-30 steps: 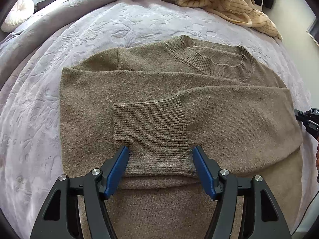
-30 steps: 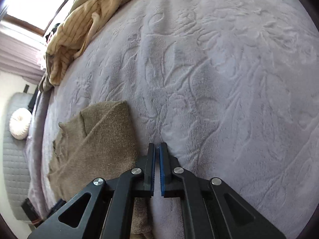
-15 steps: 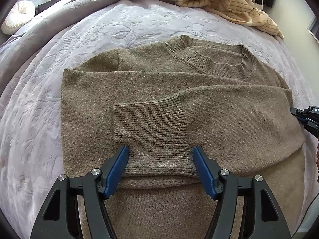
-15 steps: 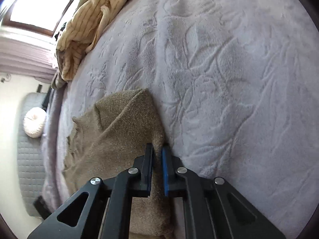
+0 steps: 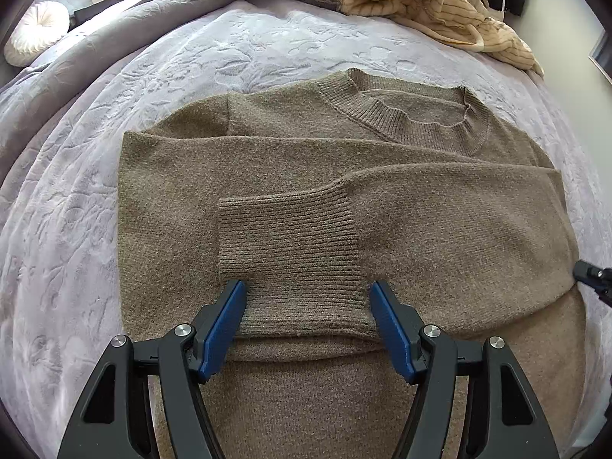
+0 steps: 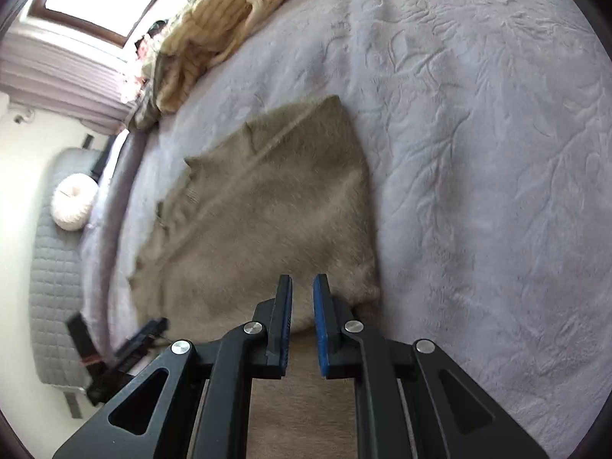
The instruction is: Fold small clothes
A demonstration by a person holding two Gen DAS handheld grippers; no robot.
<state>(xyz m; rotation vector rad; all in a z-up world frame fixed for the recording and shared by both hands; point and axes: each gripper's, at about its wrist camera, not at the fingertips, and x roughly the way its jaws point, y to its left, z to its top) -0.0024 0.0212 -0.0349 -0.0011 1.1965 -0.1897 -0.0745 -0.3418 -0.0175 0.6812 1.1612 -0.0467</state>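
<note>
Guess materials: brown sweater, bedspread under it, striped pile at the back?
Sweater: soft knit, probably wool or acrylic; ribbed cuff and collar, fuzzy matte surface. Bedspread: plush lilac fleece or velour, embossed leaf pattern, slight sheen. Striped pile: cream fabric with thin dark stripes, looks fleecy; fibre unclear.

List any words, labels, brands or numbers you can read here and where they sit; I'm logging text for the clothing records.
None can be read. The brown sweater shows no tag or print, and neither do the striped cream garment, the bedspread or the two grippers.
</note>
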